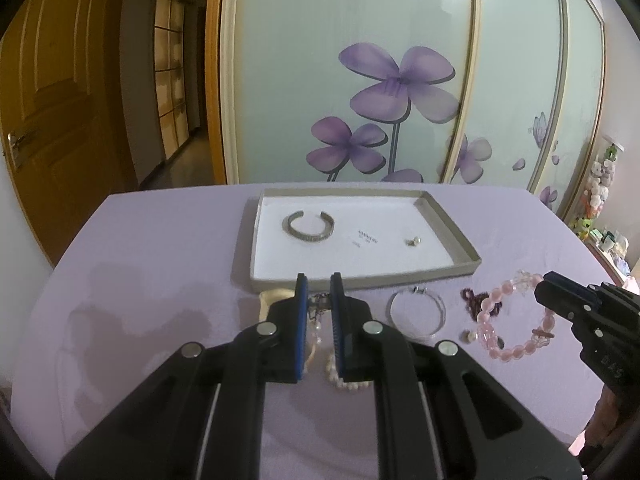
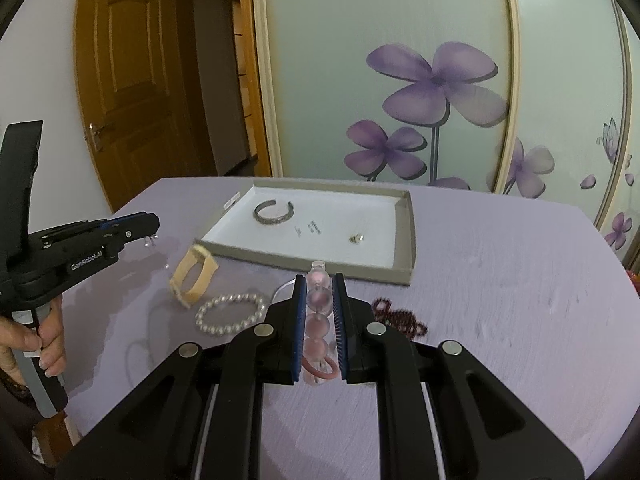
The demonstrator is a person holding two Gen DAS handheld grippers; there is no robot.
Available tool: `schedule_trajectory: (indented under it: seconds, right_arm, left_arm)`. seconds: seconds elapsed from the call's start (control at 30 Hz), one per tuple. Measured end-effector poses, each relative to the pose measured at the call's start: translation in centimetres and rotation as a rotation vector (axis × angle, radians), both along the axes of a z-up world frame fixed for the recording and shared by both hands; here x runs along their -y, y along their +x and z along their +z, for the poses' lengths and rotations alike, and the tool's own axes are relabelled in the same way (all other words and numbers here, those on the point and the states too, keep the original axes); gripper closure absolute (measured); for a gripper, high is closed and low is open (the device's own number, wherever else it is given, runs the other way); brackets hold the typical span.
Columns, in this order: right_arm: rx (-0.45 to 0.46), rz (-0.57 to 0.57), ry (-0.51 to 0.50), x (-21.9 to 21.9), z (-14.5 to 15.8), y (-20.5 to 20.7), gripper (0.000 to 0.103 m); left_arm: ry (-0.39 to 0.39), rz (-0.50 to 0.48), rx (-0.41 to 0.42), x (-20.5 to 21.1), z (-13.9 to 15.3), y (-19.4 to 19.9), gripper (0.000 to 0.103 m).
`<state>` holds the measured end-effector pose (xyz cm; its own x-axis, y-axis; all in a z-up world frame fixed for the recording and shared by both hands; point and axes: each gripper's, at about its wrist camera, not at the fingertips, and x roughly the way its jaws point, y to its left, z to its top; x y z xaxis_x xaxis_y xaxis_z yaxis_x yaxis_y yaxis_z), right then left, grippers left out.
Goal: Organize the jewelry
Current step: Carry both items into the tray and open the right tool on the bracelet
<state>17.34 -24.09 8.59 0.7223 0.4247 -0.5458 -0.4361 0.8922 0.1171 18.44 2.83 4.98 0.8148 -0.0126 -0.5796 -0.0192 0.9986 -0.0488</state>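
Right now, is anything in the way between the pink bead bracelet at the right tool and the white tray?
Nothing visible blocks it. The pink bead bracelet sits between the right tool fingers, with bare purple cloth up to the tray and only its low near rim to clear.

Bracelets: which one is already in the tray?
The silver cuff bracelet, lying in the left part of the white tray. The pink bead, pearl and clear bracelets lie on the tablecloth.
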Motion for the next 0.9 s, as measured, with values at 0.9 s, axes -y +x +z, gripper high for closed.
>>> schedule_trajectory:
  seconds: [0.9]
  right_arm:
    - [-0.028,0.036,-0.08,-4.2,-1.3,16.4,0.089]
  left_arm:
    - [0.017,0.002,-0.003,-0.3,-0.2,15.6,0.092]
